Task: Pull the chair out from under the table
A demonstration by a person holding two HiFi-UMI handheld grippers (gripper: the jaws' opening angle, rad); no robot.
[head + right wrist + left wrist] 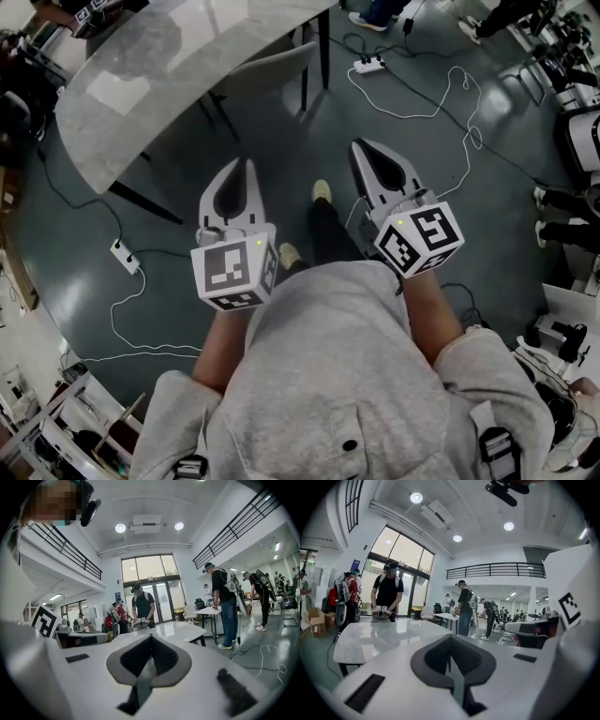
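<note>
Chair (272,67) in pale grey with thin dark legs, tucked beneath the far table, seat largely under the top, well apart from both grippers and untouched. Nearest of all, a light grey hooded sweatshirt (337,375) filling the bottom of the head view, with bare forearms (427,309) reaching forward out of its sleeves. Just ahead, the white left gripper (246,169) with a black-lined hollow and a square-marker cube at its rear, jaws pressed together with nothing between them, aimed forward and slightly downward above the floor. Beside it and roughly level, the white right gripper (362,147) of the same build, jaws likewise pressed together and empty. Between the two, dark trousers (328,230) and pale shoes (322,190) on the dark grey-green floor (281,159). Further out, loose white cables (422,112) snaking across that floor, one white power strip (125,255) at the left and another (368,65) near the top. Beyond those, the glossy white marble-look table (178,66) on dark legs, set at a slant across the upper left, the chair under its right-hand end. Past the table's far edge in the two gripper views, a person in a black T-shirt (140,604) leaning over the top with marker cubes in hand. Farther back, more standing people (224,606), other white tables (213,611), tall glazed doors (401,559) and a black balcony railing (497,569) under round ceiling lights (416,498).
</note>
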